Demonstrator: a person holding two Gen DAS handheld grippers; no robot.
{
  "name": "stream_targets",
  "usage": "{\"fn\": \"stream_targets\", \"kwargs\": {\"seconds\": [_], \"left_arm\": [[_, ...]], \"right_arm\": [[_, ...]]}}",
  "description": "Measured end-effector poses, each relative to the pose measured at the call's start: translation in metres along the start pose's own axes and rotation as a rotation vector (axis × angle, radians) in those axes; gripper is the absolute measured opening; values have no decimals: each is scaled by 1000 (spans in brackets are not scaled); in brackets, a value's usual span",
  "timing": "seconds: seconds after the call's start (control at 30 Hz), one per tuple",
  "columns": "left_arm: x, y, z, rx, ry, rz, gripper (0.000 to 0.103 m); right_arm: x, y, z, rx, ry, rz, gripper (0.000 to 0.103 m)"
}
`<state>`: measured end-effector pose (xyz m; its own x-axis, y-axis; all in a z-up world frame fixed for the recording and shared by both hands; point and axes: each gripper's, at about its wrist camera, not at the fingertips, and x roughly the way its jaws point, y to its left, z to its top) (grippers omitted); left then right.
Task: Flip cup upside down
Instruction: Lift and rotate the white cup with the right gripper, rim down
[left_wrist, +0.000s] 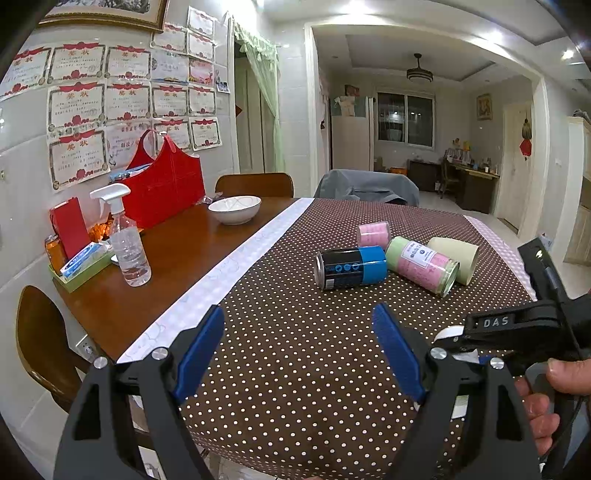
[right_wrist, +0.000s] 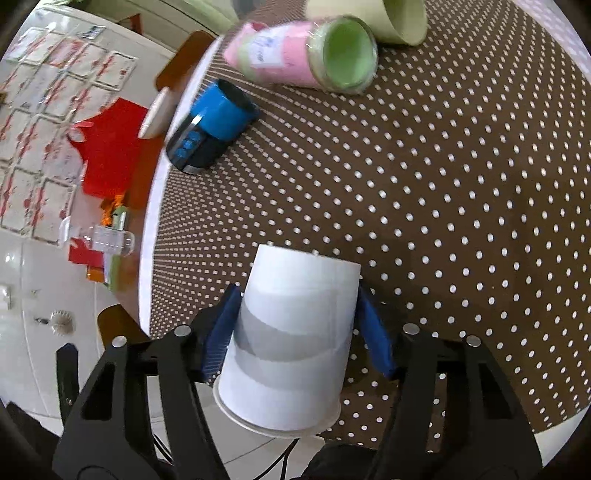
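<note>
- R hand-held gripper (right_wrist: 297, 328) pinches white paper cup (right_wrist: 291, 339) w/ both blue pads, rim toward camera (cup above polka-dot table (right_wrist: 461, 192)).
- L hand-held gripper (left_wrist: 299, 354) spread, nothing btwn pads, near table's front edge.

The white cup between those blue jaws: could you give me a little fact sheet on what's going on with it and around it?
held item: white cup, gripped on its sides by the right gripper
cup pose: closed base points away from the camera, rim nearest it
other gripper: left gripper, jaws spread, holding nothing
surface: polka-dot tablecloth
nearby: blue-and-black can, pink-and-green jar, cream cup, all lying on their sides
farther off: white bowl, spray bottle
</note>
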<state>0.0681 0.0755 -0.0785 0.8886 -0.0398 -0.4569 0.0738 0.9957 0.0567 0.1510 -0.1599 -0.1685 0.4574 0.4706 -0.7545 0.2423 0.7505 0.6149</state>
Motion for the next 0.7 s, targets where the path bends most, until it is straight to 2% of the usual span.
{"fn": "stream_targets", "kwargs": {"seconds": [0.27,0.43,0.7], "left_arm": [[-4,-11,6,34,-3,9,81],[-9,-20,10,54,-5,6,81],[-14,-31,18,69,2,-9,81]], "right_arm": [[-20,-12,-1,-15,-71,73,61],[-35,-17,-2,-37,-127,89,61],[-68,-19,2,-98,-264,75,61]]}}
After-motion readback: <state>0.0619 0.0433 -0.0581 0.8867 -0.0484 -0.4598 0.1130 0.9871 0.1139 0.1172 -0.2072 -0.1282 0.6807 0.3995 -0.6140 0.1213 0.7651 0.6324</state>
